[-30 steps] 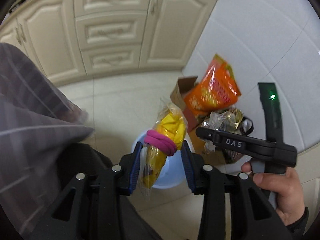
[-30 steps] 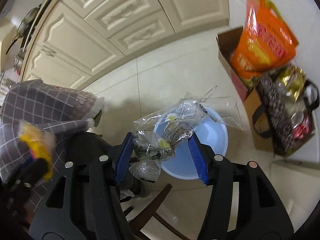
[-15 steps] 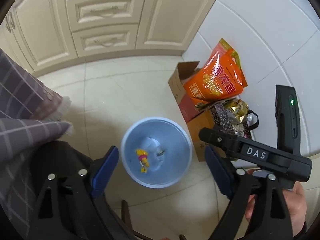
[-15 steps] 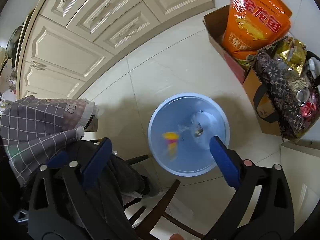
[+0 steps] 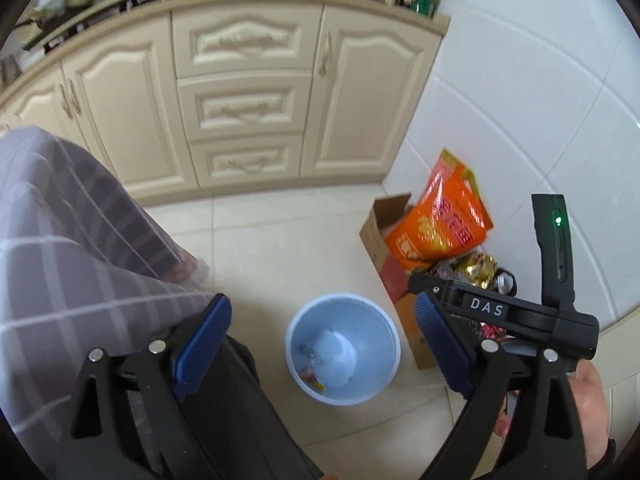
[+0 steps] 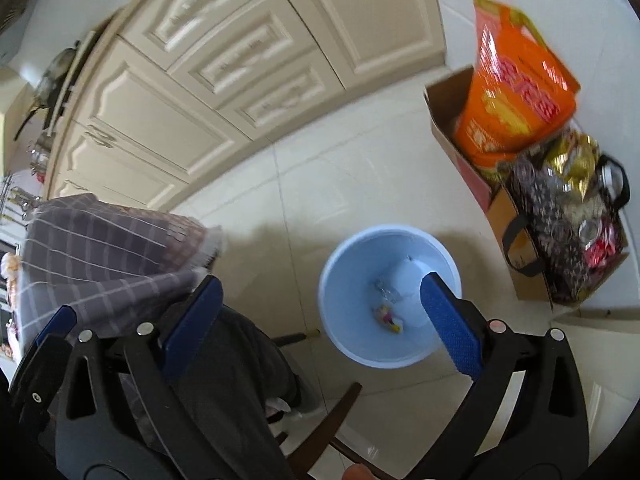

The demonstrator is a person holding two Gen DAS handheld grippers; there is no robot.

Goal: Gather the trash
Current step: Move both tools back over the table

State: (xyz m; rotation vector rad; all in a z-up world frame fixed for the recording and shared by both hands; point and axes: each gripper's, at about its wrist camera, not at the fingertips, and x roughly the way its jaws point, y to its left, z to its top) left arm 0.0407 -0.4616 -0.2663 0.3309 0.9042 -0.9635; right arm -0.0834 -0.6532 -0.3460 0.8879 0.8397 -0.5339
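A pale blue bin (image 5: 378, 344) stands on the tiled floor below both grippers. On its bottom lie a yellow snack wrapper (image 5: 313, 381) and a crumpled clear bag (image 5: 310, 354). My left gripper (image 5: 320, 304) hovers above the bin, its jaws opening with nothing between them. In the right wrist view the same bin (image 6: 356, 344) holds the yellow wrapper (image 6: 387, 317) and the clear bag (image 6: 383, 286). My right gripper (image 6: 320, 282) is open and empty above it, its right pad over the bin's mouth.
A cardboard box (image 5: 376, 236) with an orange bag (image 5: 440, 224) and a dark patterned bag (image 6: 560, 216) stand right of the bin by the white wall. Cream cabinets (image 5: 244, 108) line the back. A checked cloth (image 5: 72, 272) and a dark chair (image 6: 320, 432) lie left.
Both grippers opened and let go of the yellow wrapper and the clear bag, which now lie in the bin. Both grippers then rose, so the bin looks smaller and farther below.
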